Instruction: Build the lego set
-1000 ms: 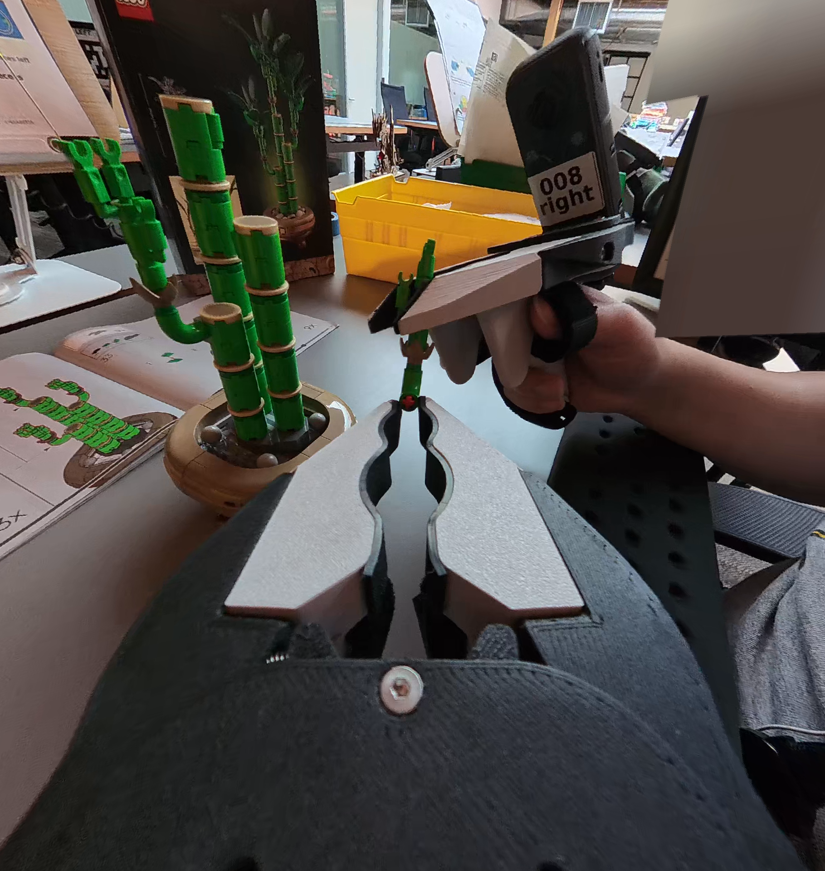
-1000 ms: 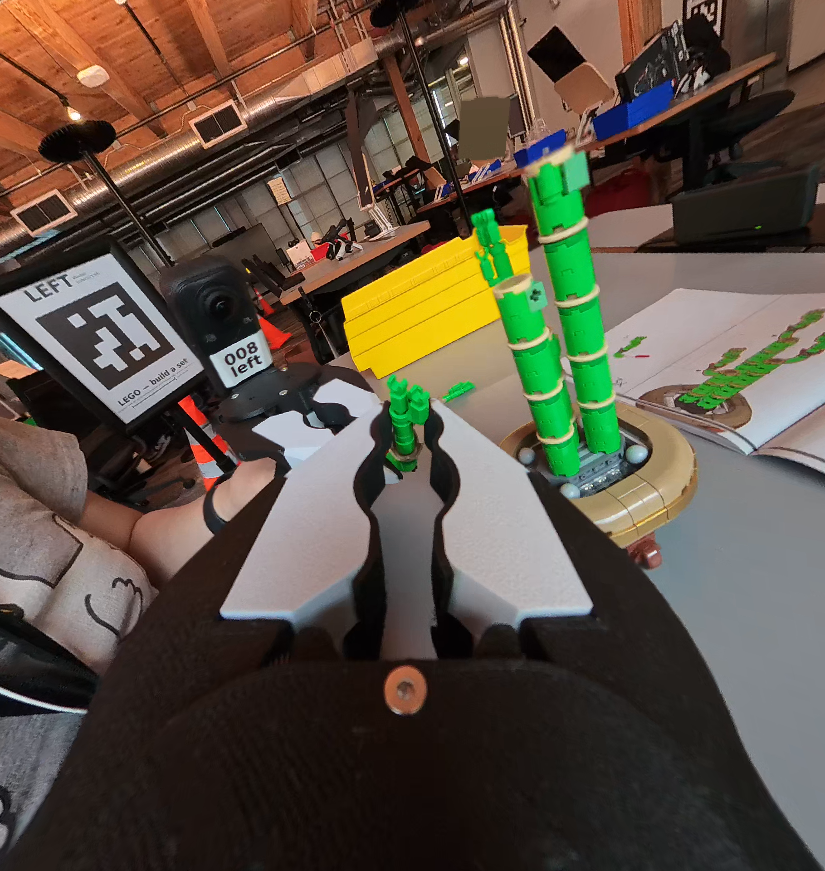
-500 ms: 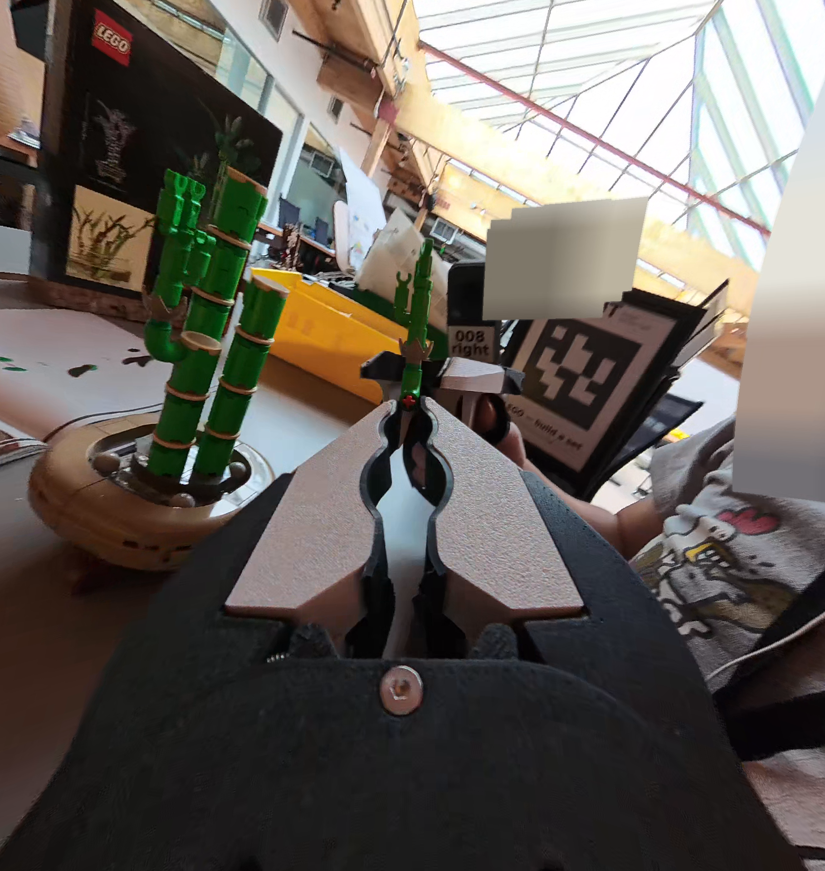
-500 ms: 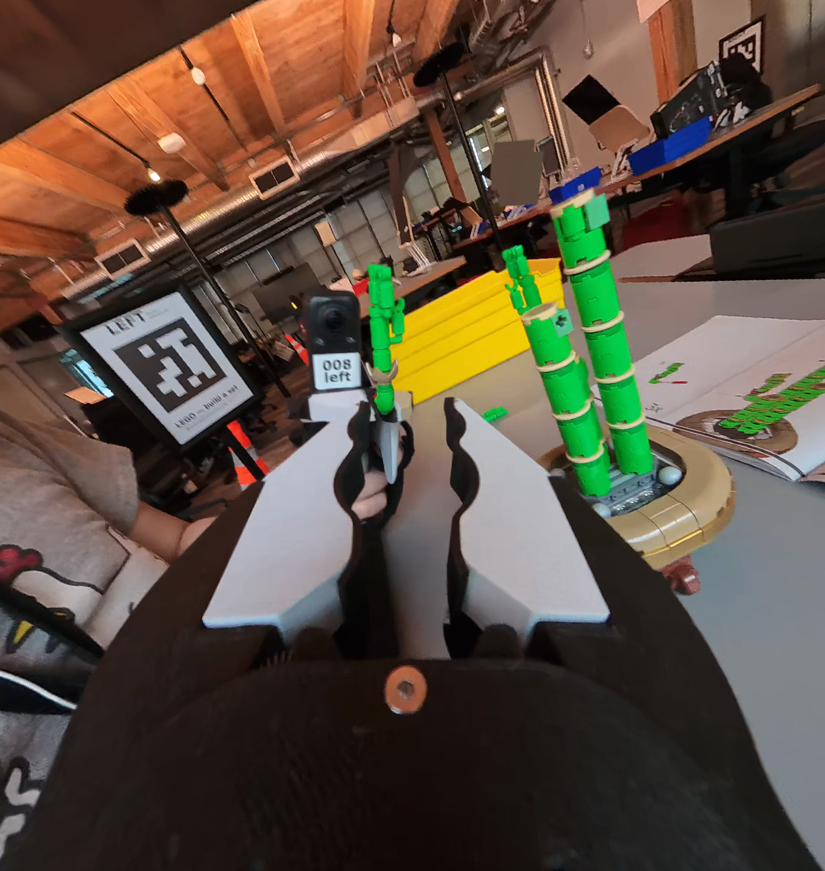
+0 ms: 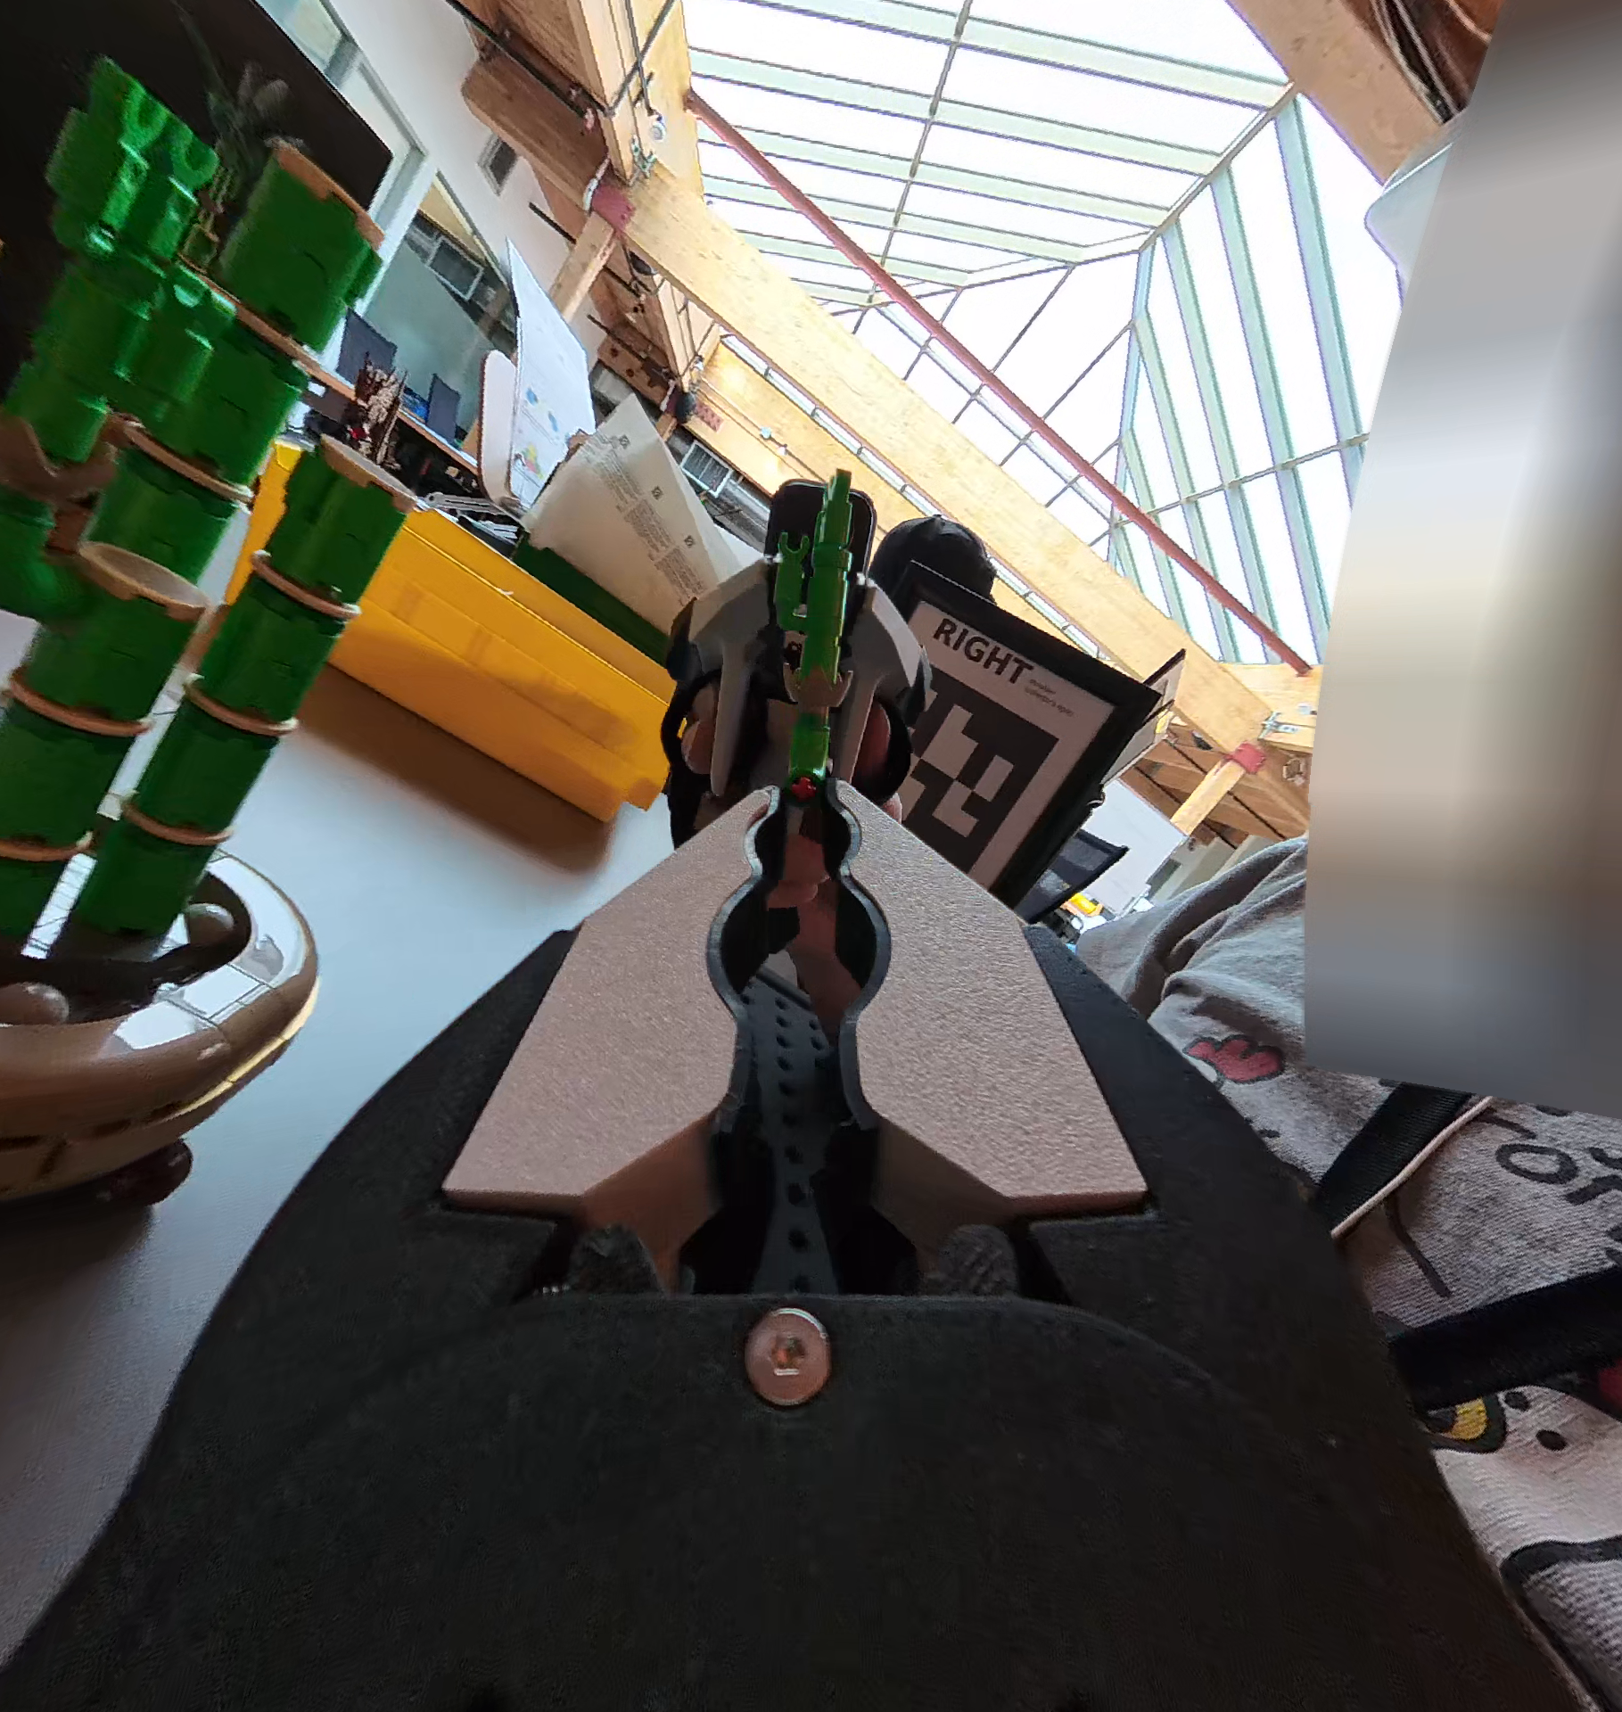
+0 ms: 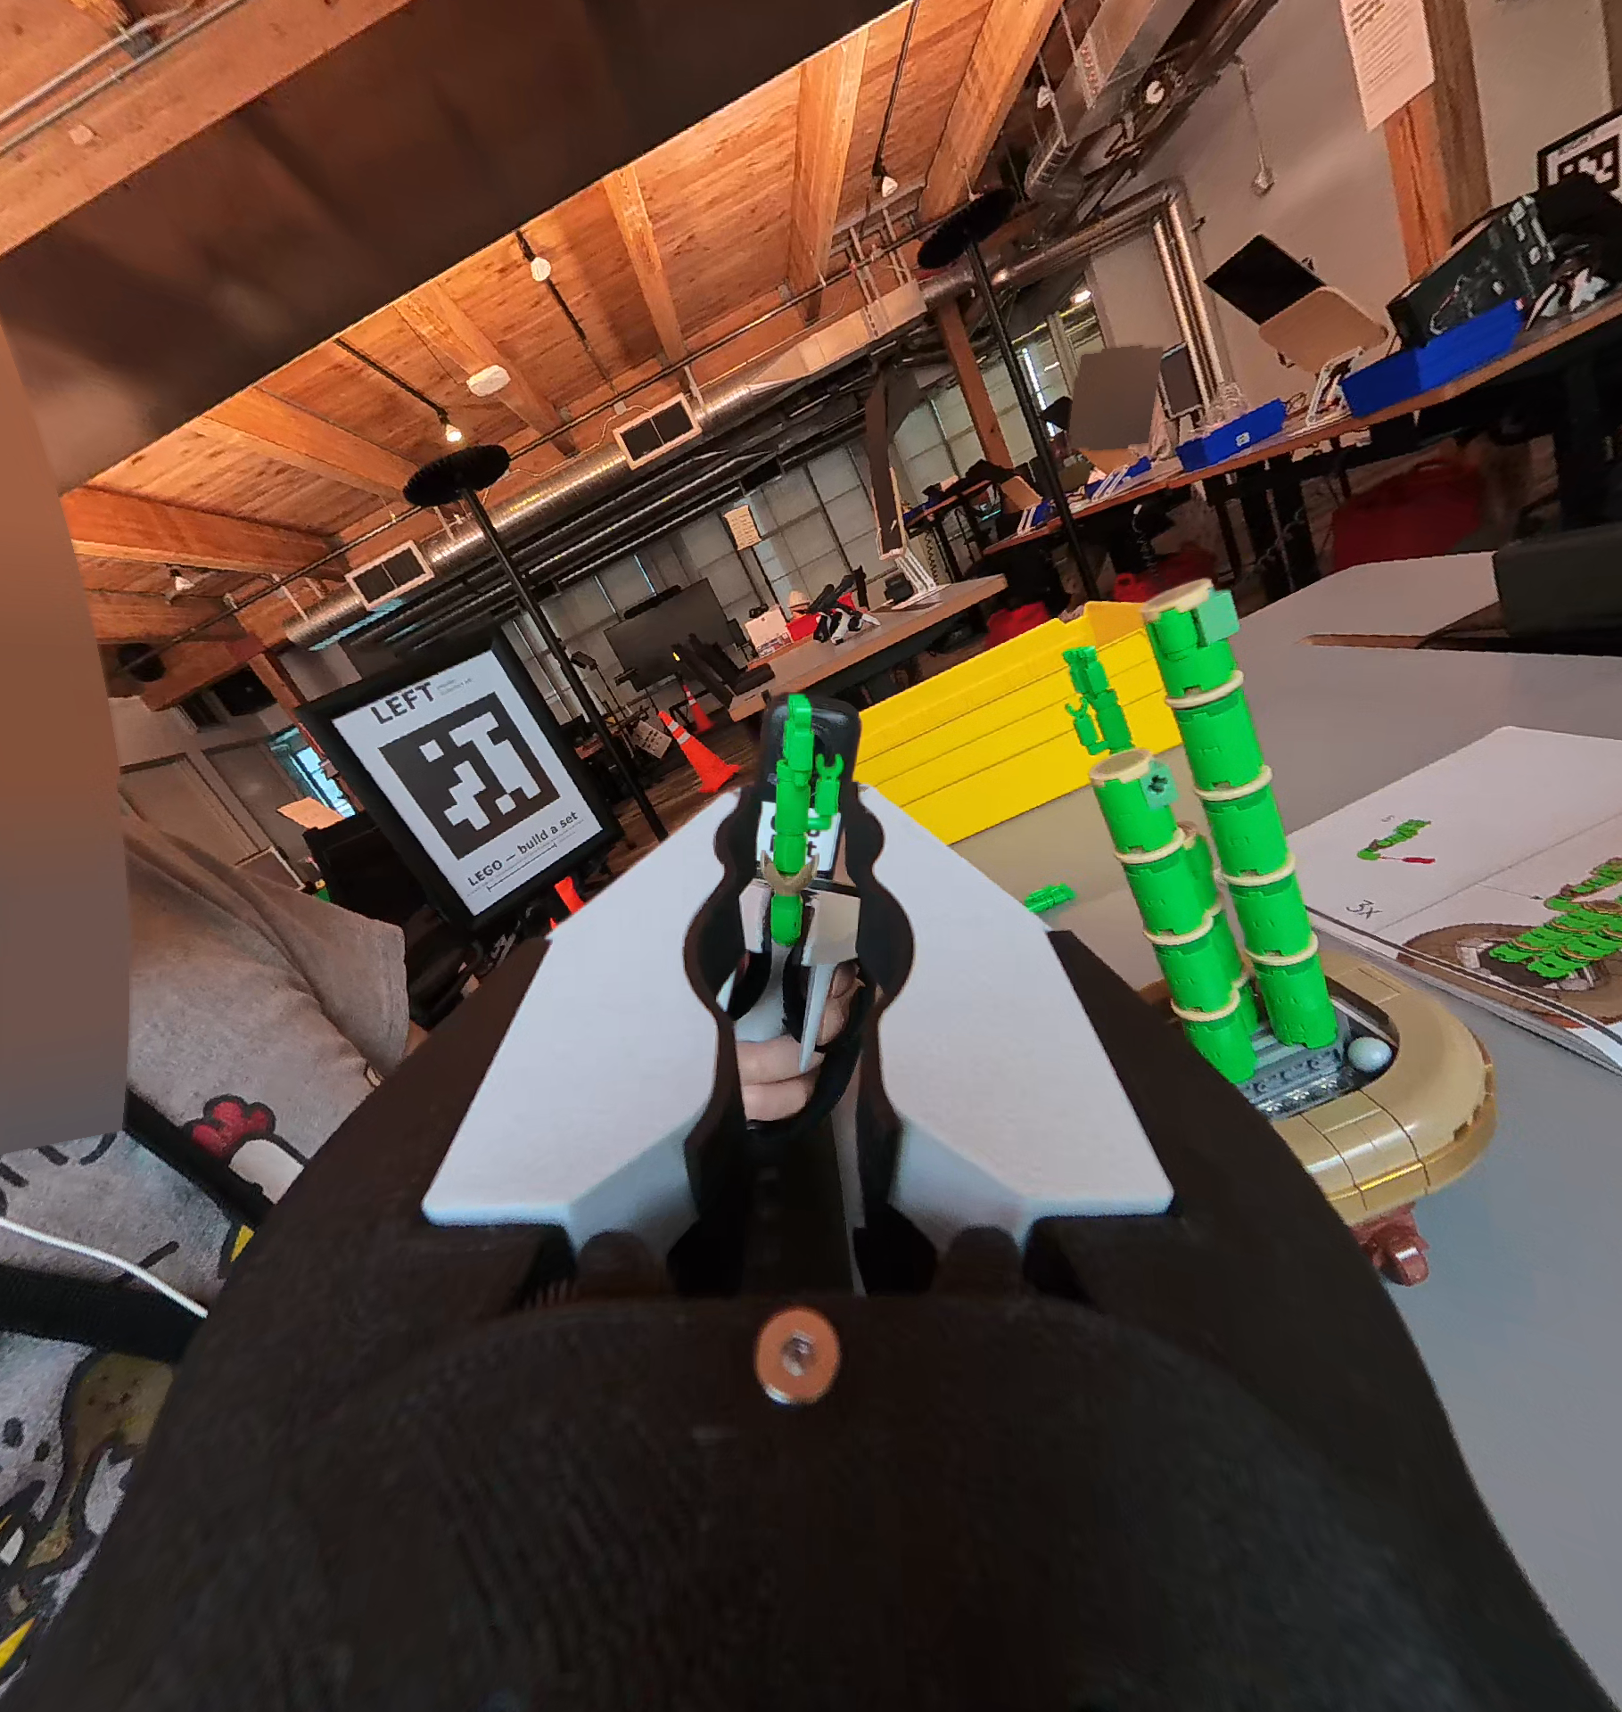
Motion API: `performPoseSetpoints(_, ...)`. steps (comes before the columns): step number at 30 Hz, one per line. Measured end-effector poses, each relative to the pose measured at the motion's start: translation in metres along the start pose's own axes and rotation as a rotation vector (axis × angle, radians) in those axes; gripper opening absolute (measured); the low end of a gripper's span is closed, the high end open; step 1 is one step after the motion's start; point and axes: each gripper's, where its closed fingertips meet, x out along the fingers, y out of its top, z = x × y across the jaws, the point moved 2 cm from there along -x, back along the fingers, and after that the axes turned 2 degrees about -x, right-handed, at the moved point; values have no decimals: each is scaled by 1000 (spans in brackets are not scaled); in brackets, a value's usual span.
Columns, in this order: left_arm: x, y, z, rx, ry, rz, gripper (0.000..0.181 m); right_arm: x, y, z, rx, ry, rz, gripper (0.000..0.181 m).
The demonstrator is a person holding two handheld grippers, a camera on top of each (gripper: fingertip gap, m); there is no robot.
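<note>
Green sprig (image 5: 816, 648) stands pinched by its base in the left gripper (image 5: 802, 797), presented upright to the parted, empty right gripper (image 6: 793, 815) for regrasping.

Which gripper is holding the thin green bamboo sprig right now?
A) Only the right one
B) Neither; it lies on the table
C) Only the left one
C: the left gripper pinches the sprig at its base, while the right gripper stands open, its fingers apart on either side of it.

Timber-beam ceiling (image 6: 677, 278), skylight (image 5: 1020, 157), workbenches (image 6: 1400, 408).
</note>
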Motion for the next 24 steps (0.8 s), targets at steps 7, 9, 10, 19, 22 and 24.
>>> performPoseSetpoints(7,3,-3,7,-28,-37,0,5,-2,-6,-4,-74,-20,-55,0)
performPoseSetpoints(9,3,-2,10,-49,-61,15,5,-12,-2,8,-124,-124,-36,0)
performPoseSetpoints(10,3,-1,12,-58,-73,23,5,-20,0,19,-154,-218,-29,0)
performPoseSetpoints(19,6,3,20,-137,-158,67,5,-38,13,1,-193,-145,9,17)
performPoseSetpoints(22,15,1,21,-146,-164,59,5,-27,12,-20,-141,-8,-2,19)
performPoseSetpoints(24,22,-1,22,-155,-174,54,5,-23,15,-27,-105,46,-5,19)
